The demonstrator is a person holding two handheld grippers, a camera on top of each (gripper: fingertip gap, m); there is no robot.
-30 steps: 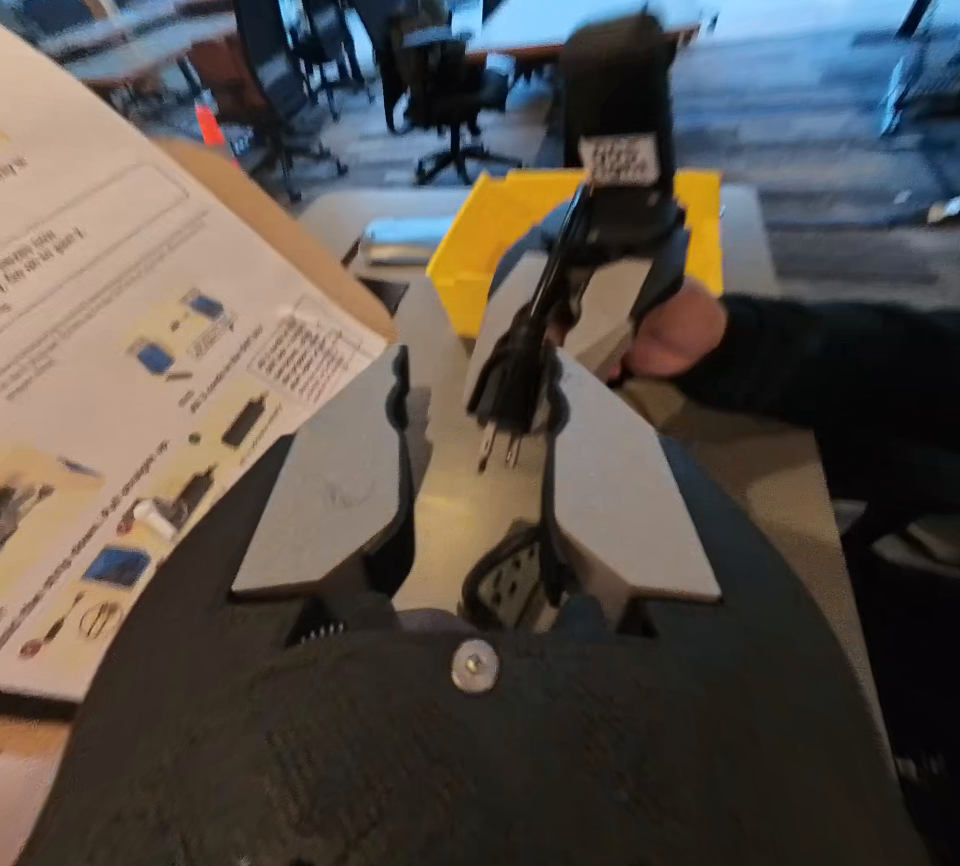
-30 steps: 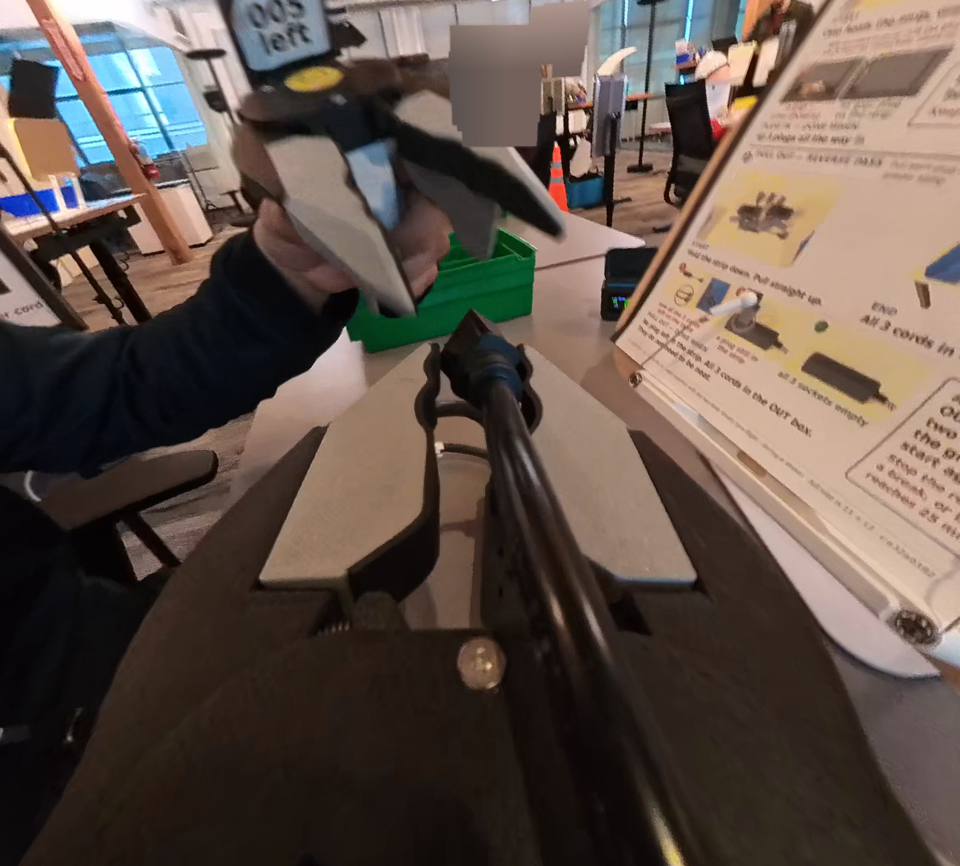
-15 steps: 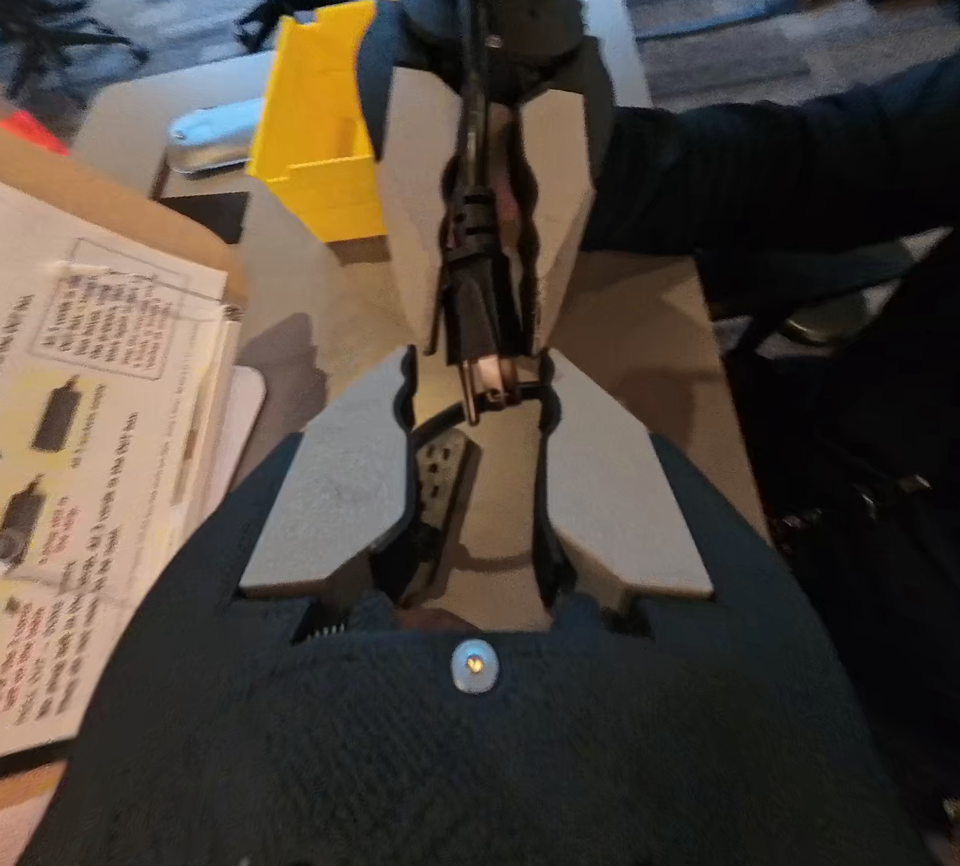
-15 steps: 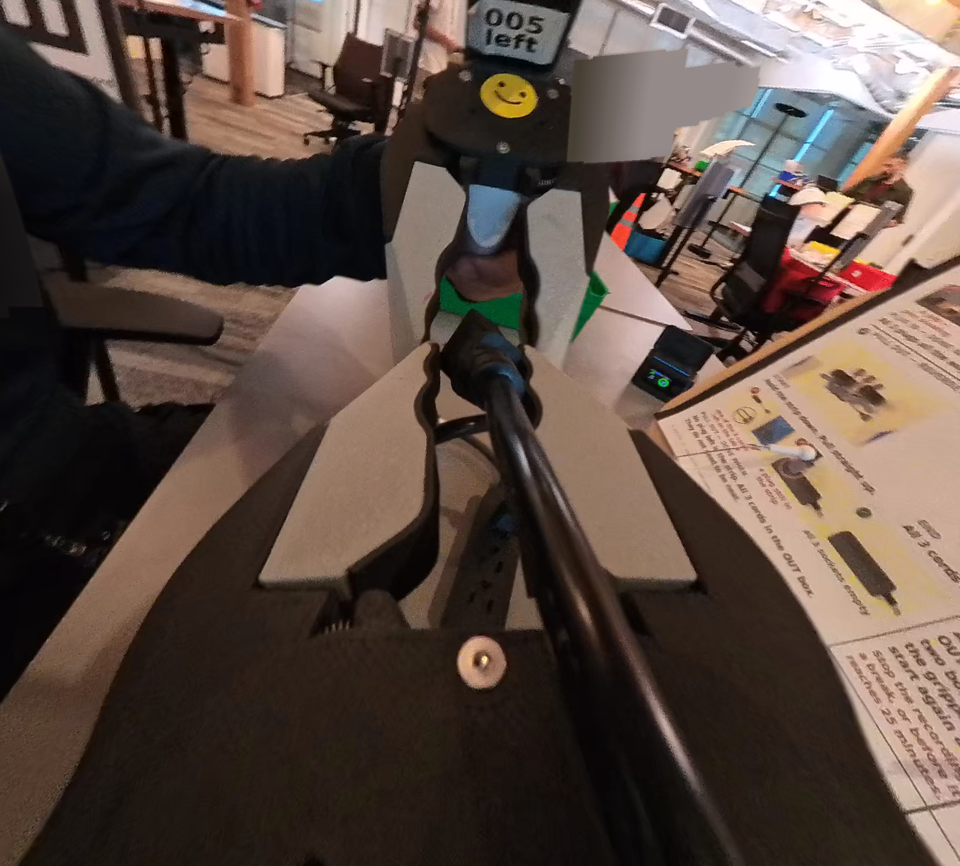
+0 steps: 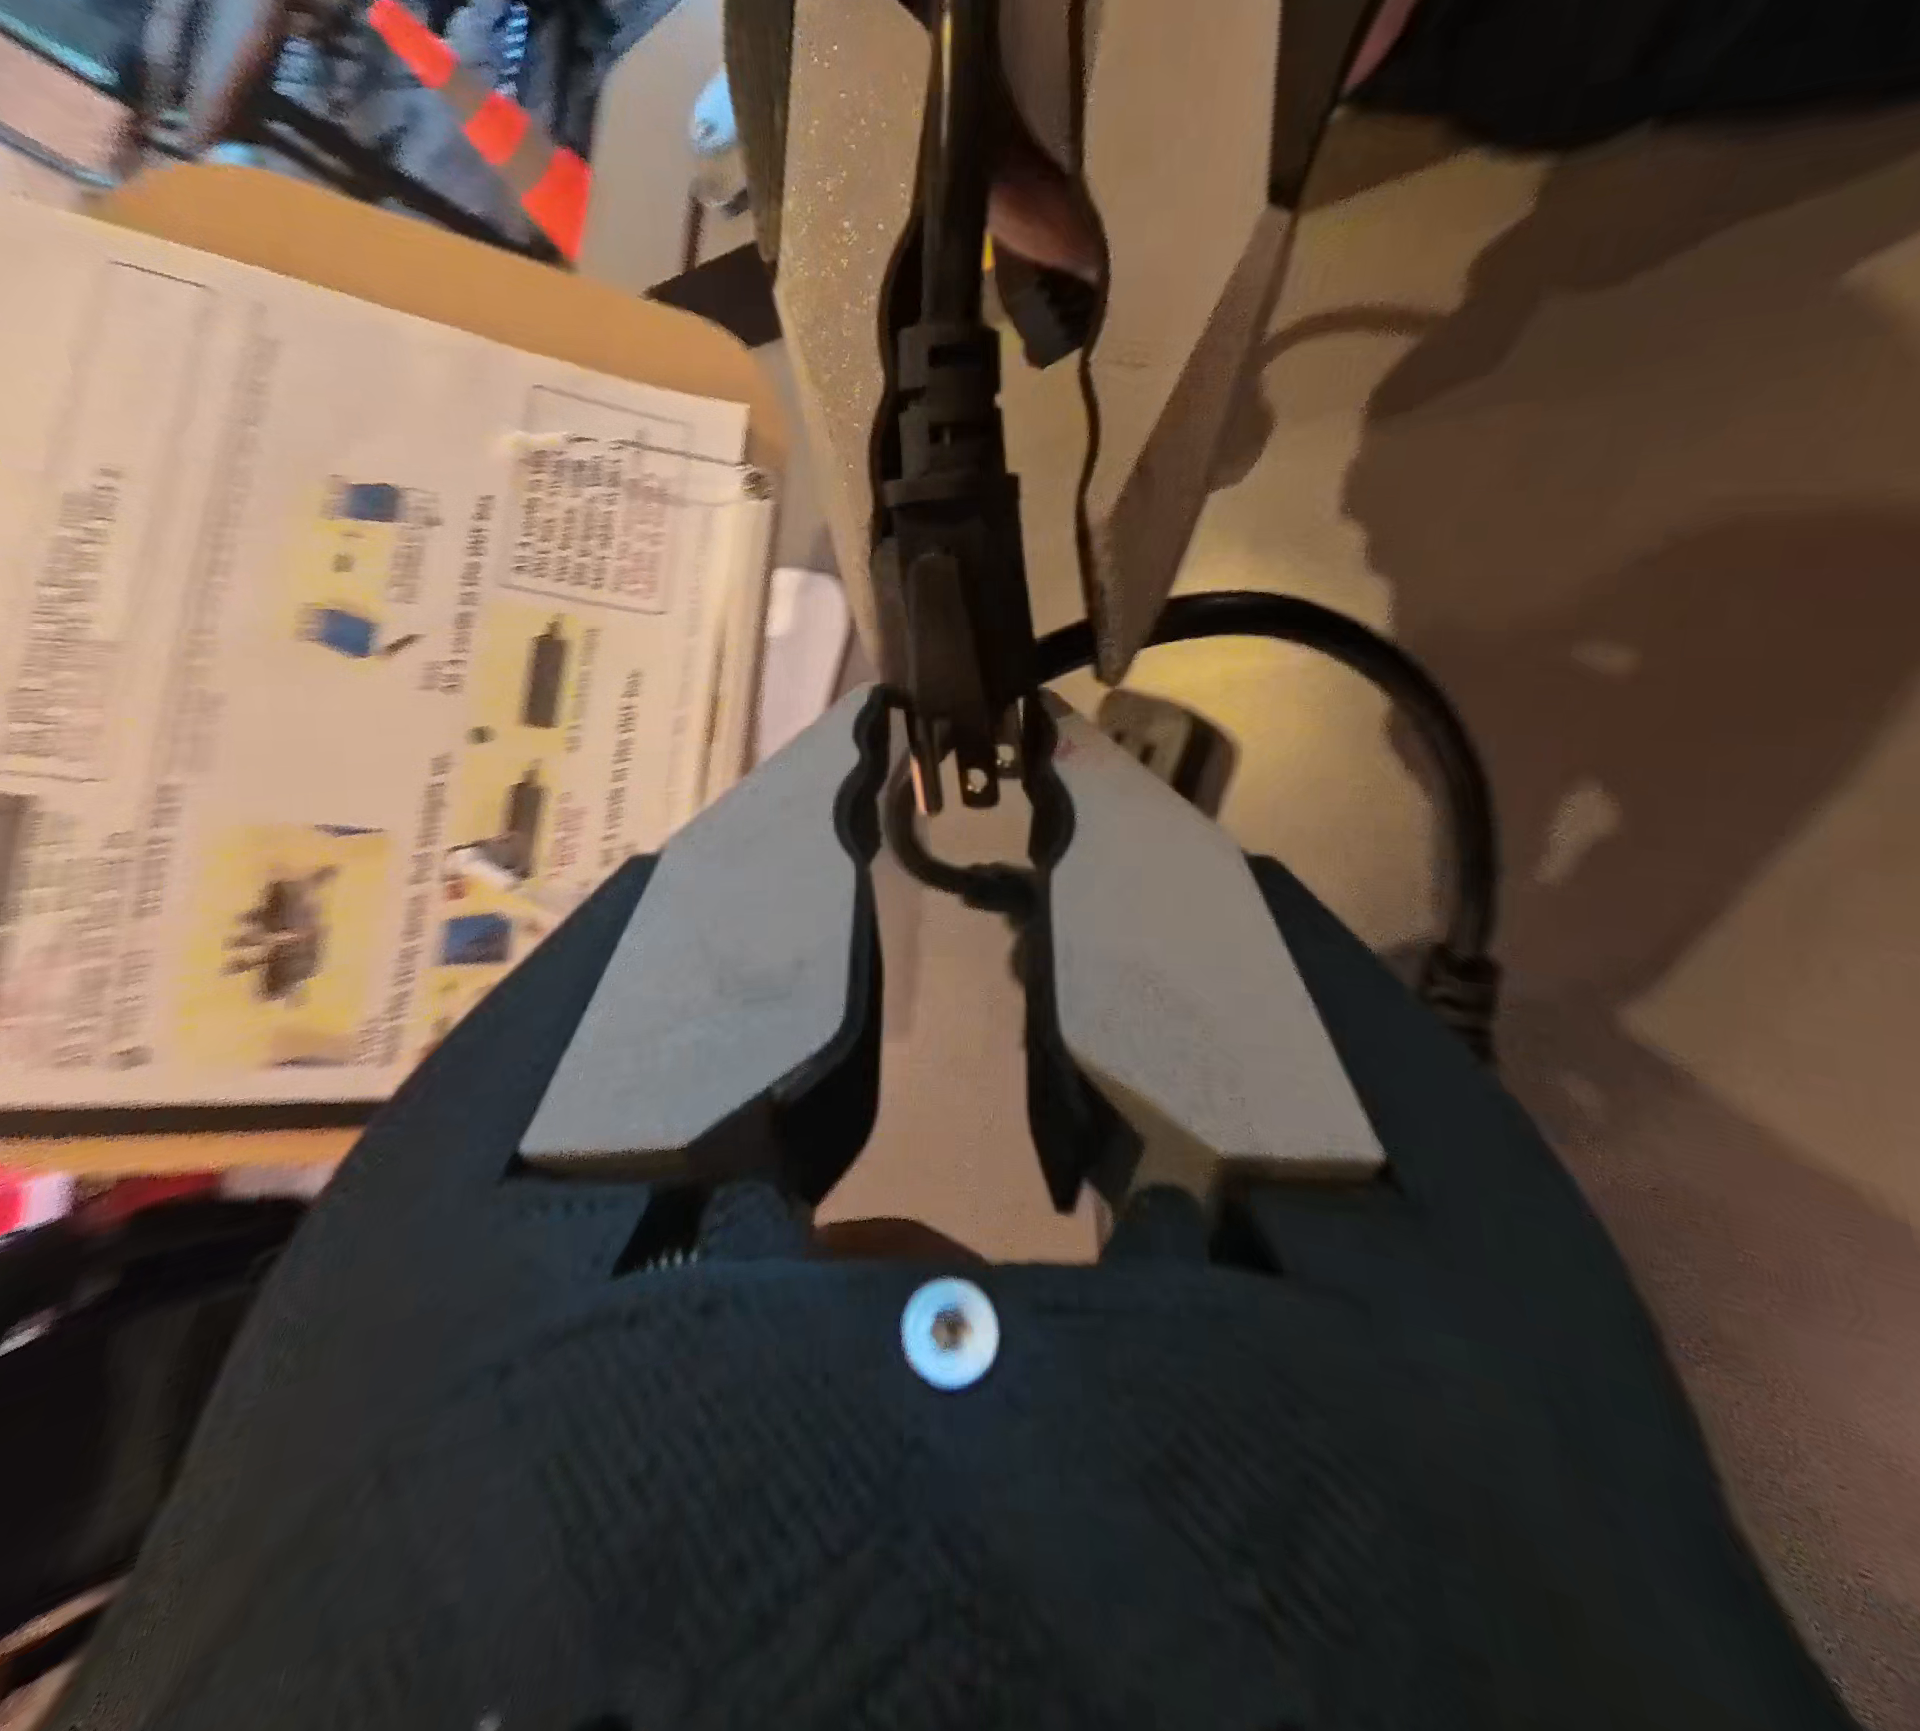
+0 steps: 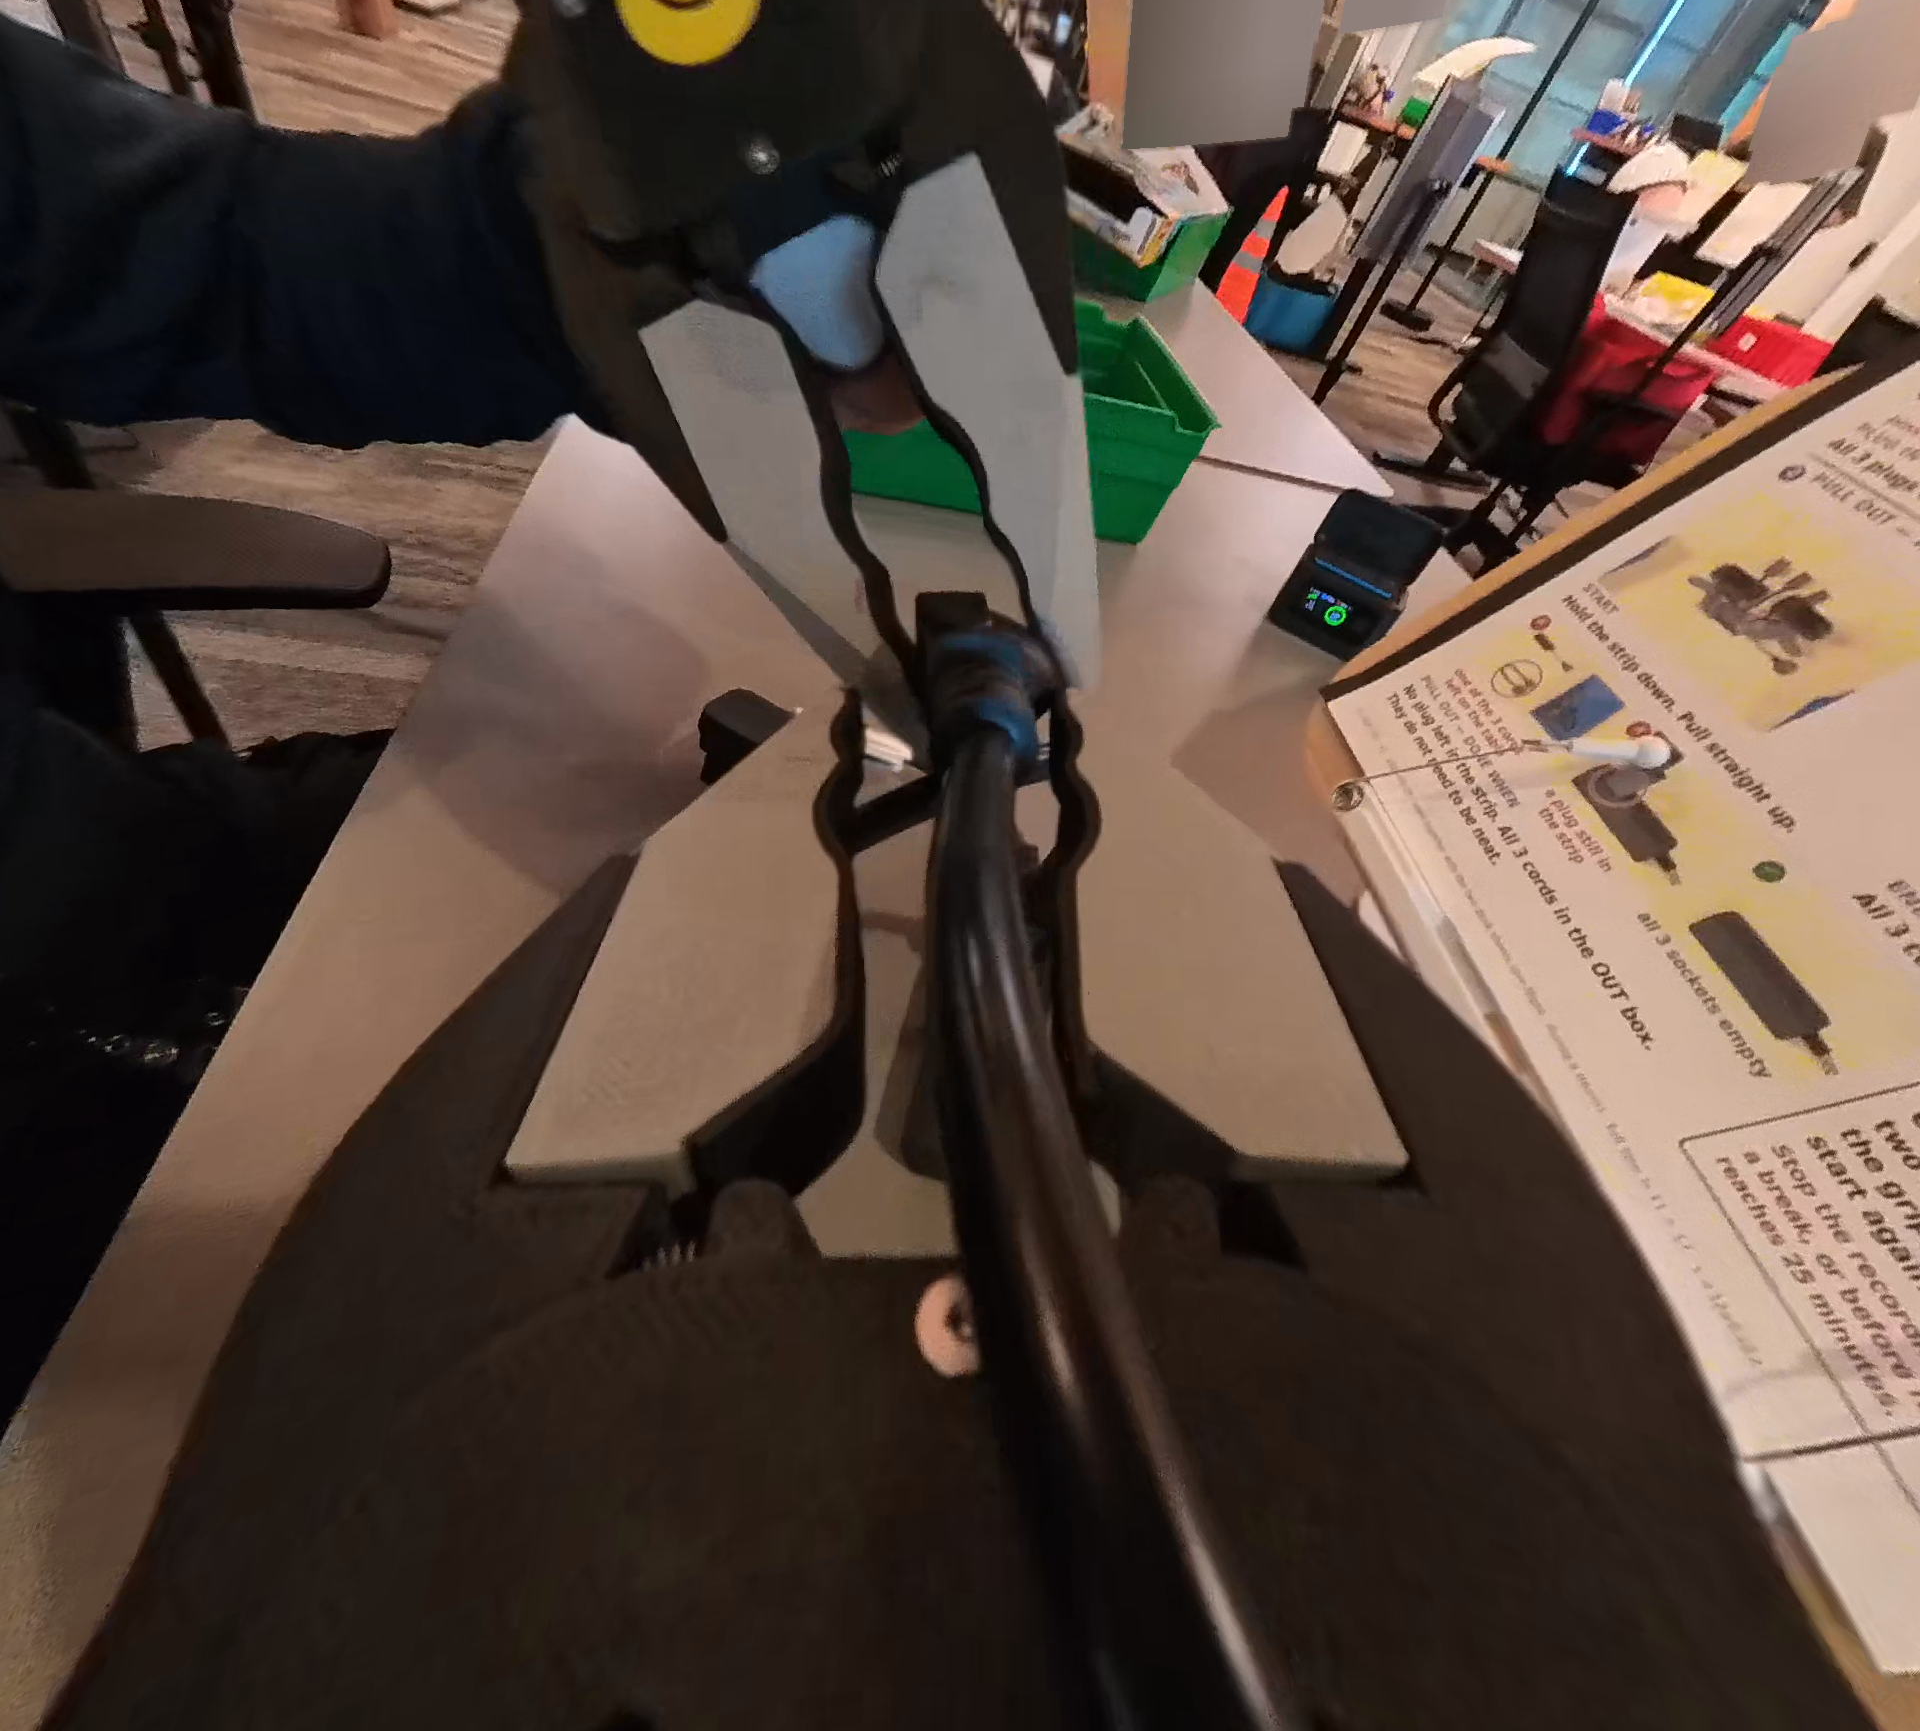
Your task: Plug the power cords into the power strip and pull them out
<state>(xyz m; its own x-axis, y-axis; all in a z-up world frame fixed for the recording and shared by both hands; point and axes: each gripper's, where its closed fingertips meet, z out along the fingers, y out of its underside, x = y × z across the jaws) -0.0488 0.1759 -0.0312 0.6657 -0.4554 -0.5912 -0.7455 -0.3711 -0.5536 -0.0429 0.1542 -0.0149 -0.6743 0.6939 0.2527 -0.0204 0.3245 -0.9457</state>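
Handover in mid-air above the desk (image 6: 623,601). Left gripper (image 5: 951,772) jaws clenched on the prongs end of the black plug (image 5: 961,601). Right gripper (image 6: 956,746) jaws were parted, plug body leaning against one finger, the other clear of it. Black cord (image 6: 997,1006) trailed back through the right jaws. Power strip (image 5: 1164,746) lay on the desk just beyond, partly hidden.
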